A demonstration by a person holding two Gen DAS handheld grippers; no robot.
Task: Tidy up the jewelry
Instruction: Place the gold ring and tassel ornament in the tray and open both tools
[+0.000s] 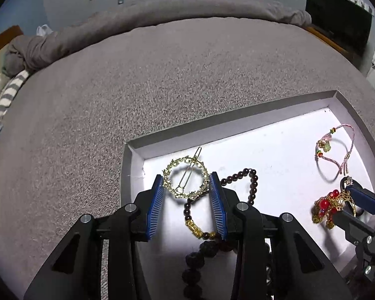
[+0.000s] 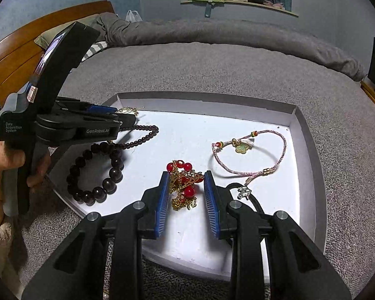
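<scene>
A shallow white tray [image 1: 212,125] [image 2: 212,97] lies on a grey bedspread. My left gripper [image 1: 186,181] [image 2: 128,116] is shut on a gold ring-shaped hair clip [image 1: 177,167], with a blue pad against each side, low over the tray's far left corner. My right gripper [image 2: 185,175] [image 1: 342,202] is shut on a gold chain with red beads [image 2: 187,191] [image 1: 325,203], whose loose end trails onto the tray floor. A small dark-bead bracelet with a gold charm [image 1: 252,182] [image 2: 142,135] lies under the left gripper.
Also in the tray: a bracelet of large dark beads [image 2: 97,172] [image 1: 195,260], a pink cord bracelet with a green charm [image 2: 252,155] [image 1: 337,150] and a black cord with a silver charm [image 2: 243,191]. A person's hand [image 2: 2,165] holds the left gripper. A rolled duvet [image 2: 212,32] lines the bed's far edge.
</scene>
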